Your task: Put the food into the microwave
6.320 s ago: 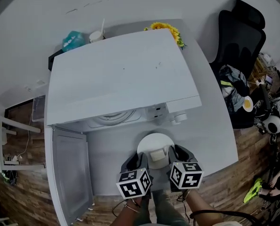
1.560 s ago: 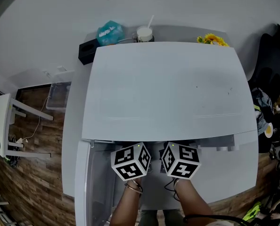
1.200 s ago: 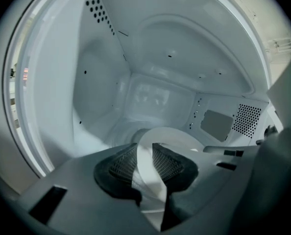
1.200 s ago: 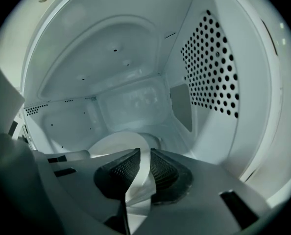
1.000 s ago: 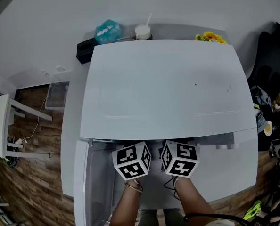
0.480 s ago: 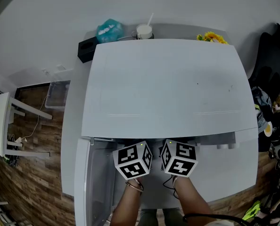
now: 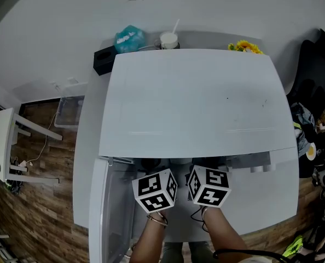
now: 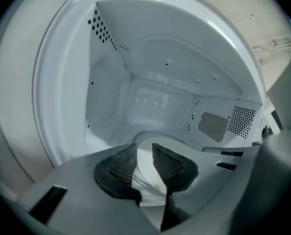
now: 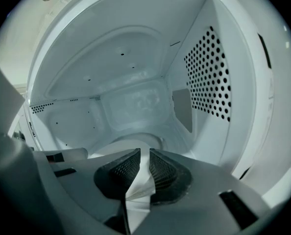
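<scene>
Head view: plate hidden beneath microwave; left gripper, right gripper each tight on its rim.

A black box, teal bag, straw cup and sunflowers line the wall.

Microwave smooth, glossy; floor matt wood.

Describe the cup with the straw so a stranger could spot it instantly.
Start at the big white microwave; behind its back edge stands the white cup. It sits between a crumpled teal bag and yellow sunflowers, nearer the bag, and alone has a straw.
</scene>
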Tool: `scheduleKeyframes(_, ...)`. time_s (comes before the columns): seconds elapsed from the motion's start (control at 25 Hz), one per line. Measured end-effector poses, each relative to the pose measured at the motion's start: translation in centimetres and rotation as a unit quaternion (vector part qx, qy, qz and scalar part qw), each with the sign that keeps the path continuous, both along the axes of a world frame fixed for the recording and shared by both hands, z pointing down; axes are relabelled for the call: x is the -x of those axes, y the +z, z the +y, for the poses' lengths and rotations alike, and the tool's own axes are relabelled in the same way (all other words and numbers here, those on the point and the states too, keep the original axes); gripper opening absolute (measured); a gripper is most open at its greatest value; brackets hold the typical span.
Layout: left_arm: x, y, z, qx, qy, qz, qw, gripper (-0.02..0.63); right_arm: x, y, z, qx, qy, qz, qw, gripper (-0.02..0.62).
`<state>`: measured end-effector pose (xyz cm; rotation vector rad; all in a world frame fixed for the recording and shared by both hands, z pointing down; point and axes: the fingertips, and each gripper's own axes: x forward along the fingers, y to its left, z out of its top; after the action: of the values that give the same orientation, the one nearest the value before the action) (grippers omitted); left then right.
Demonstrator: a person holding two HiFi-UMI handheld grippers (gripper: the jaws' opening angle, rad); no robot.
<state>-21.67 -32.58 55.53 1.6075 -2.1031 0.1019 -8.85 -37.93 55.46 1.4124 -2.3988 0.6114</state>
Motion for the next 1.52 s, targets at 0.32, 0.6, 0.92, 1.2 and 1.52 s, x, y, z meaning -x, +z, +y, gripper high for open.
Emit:
scheduleKeyframes(0.32, -1.7, -1.1, 1.9, 0.0, 0.005, -0.005, 1.0, 0.094, -0.5, -1.5, 1.6, -0.011, -0.017, -0.003, 1.0, 0.048)
scheduleKeyframes(0.6, -2.9, -2.4, 4.2, 0.008, 0.0, -0.002, 1.0, 0.054, -0.9, -3.0, 4.2, -0.005, -0.042, -0.01, 0.999, 0.029)
scheduleKeyframes(0.92, -4.4, -4.9, 6.7, -0.01, 0.005, 0.023, 0.9997, 0.004, -2.0, -5.4, 7.3, -0.009, -0.062, -0.015, 0.998, 0.023)
scheduleKeyframes(1.2, -7.4, -7.2, 9.3, -0.012, 0.043, 0.029, 0.9986, 0.003, -3.8, -7.5, 10.7, -0.019, -0.09, -0.002, 0.996, 0.023)
scheduleKeyframes(1.52, -9.2, -10.2, 12.6, -0.014, 0.043, -0.018, 0.9988, 0.003, -4.5, -9.4, 14.0, -0.026, -0.115, -0.01, 0.993, 0.023)
